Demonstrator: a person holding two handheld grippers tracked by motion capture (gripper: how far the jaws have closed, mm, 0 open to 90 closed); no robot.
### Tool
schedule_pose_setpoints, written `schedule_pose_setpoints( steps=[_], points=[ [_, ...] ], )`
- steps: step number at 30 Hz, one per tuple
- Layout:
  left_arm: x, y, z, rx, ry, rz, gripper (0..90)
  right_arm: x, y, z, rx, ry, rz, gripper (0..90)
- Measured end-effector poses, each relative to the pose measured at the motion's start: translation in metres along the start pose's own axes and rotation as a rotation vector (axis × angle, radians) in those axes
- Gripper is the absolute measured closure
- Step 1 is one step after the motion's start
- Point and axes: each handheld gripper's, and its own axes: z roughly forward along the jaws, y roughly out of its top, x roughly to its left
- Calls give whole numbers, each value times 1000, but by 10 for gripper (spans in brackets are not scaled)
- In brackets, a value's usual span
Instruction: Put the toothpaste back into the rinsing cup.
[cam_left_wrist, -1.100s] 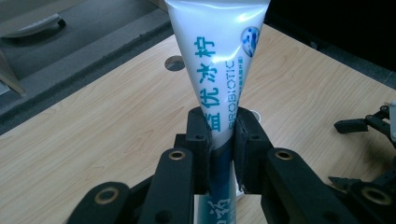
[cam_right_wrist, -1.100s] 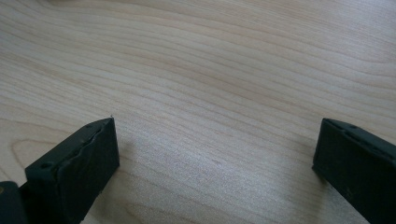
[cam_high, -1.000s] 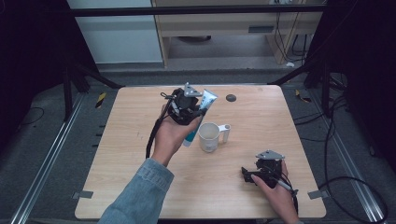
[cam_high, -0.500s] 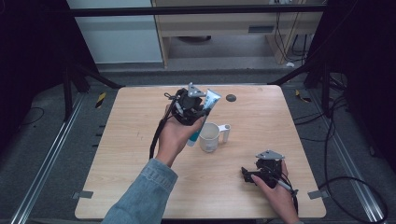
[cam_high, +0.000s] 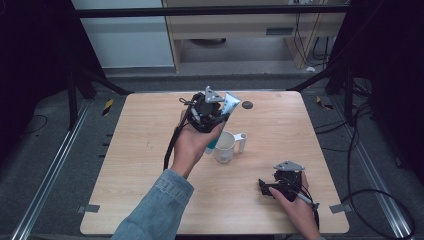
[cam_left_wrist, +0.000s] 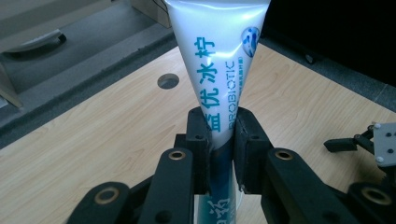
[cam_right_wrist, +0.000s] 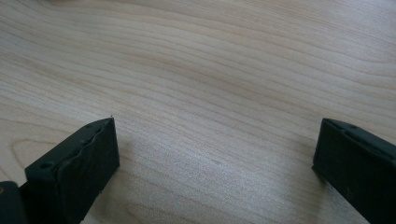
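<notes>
Carried lower toward the white mug (cam_high: 225, 147) since a second ago, the toothpaste tube (cam_left_wrist: 219, 70) stands near-upright in the left gripper (cam_high: 207, 112), jaws clamped on its middle, while the right gripper (cam_high: 280, 184) rests well apart on the table (cam_high: 140, 150), jaws spread.

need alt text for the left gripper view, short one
A white and teal toothpaste tube with blue lettering stands clamped between the left gripper's two black jaws, its flat wide end up. Behind it is a pale wooden table with a round hole.
</notes>
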Motion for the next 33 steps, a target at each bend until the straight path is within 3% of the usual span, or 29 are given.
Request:
schedule_pose_setpoints(
  steps=[22, 33],
  points=[
    [0, 9, 14, -34, 4, -4, 776, 0, 0, 0, -1, -1, 0, 4],
    [2, 9, 21, -75, -7, -17, 777, 0, 0, 0, 0, 0, 0, 4]
  ],
)
